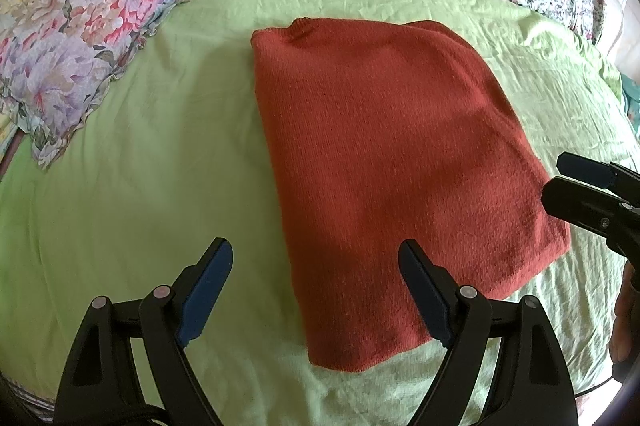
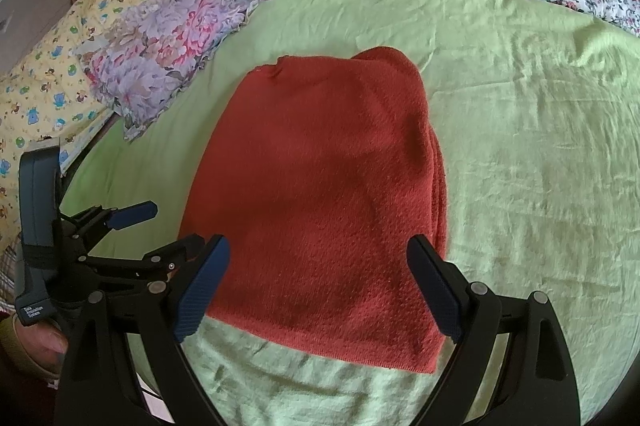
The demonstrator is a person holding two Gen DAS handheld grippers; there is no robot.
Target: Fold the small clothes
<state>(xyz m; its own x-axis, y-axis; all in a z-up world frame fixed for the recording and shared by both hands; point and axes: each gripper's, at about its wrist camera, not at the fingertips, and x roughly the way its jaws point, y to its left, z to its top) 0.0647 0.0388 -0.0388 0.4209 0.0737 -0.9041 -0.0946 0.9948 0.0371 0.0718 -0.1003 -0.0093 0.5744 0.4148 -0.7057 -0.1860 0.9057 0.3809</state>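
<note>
Green bedsheet (image 1: 160, 129) carries a folded red sweater (image 1: 384, 161) at its middle, below a flowered pillow (image 1: 76, 53). Left gripper (image 1: 316, 290) hangs wide open over the sweater's left edge, holding nothing; right gripper (image 2: 320, 282) gapes empty above its near hem.

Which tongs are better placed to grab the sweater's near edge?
Probably right: open, straddling the sweater at its near edge. Left is open too, but only straddles its left edge.
</note>
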